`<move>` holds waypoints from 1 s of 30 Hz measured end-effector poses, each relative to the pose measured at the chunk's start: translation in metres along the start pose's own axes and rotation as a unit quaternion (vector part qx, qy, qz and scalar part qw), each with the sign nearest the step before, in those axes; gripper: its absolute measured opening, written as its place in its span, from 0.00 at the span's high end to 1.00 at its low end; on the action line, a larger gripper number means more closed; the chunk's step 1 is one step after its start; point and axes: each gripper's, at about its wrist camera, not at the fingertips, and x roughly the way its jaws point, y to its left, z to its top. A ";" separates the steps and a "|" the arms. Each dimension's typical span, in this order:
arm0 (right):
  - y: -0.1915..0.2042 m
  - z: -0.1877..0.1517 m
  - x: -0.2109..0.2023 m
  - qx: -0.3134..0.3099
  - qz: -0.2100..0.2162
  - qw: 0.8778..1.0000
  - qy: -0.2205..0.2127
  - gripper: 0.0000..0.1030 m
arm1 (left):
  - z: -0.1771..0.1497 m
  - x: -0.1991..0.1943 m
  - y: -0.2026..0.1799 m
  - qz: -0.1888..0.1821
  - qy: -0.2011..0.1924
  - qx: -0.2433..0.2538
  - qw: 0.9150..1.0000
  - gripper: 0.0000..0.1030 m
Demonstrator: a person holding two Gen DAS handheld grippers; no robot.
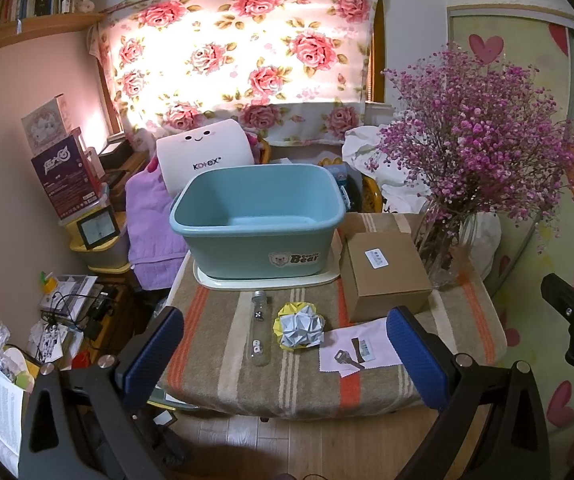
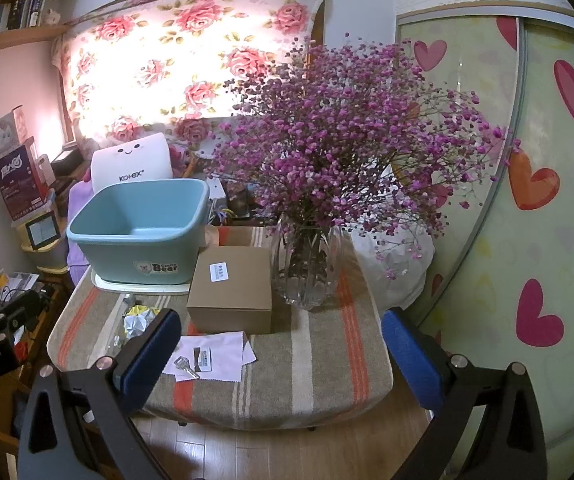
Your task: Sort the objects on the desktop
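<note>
On the striped table [image 1: 459, 316] lie a clear tube holding dice [image 1: 259, 330], a crumpled yellow-and-white paper ball [image 1: 299, 326], and a key [image 1: 347, 359] with a small tag on white cloth [image 1: 361, 350]. Behind them a teal tub [image 1: 257, 222] stands empty on a cream tray. A brown cardboard box [image 1: 383, 276] sits to its right. My left gripper [image 1: 285, 350] hangs open in front of the table edge, nothing between its blue pads. My right gripper [image 2: 281, 350] is open too, before the table's right half, with the key [image 2: 187, 364] near its left pad.
A glass vase of purple flowers [image 2: 307, 268] stands at the table's back right, close to the box [image 2: 231, 292]. A white Kotex pack [image 1: 203, 158] and purple cloth lie behind the tub. Cluttered shelves and boxes fill the left. Wooden floor lies before the table.
</note>
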 end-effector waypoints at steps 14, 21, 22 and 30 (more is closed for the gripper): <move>0.000 0.001 0.001 0.002 0.000 1.000 0.003 0.00 | 0.001 -0.001 0.000 0.008 -0.009 0.004 1.000 0.00; 0.001 0.000 0.000 0.003 0.000 1.000 0.002 0.00 | 0.005 0.000 -0.002 0.008 -0.007 0.001 1.000 0.00; 0.001 0.000 0.000 0.003 0.000 1.000 0.002 0.00 | 0.005 0.000 -0.002 0.008 -0.007 0.001 1.000 0.00; 0.002 -0.001 -0.002 0.001 0.000 1.000 0.001 0.00 | 0.004 -0.002 -0.002 0.009 -0.008 -0.002 1.000 0.00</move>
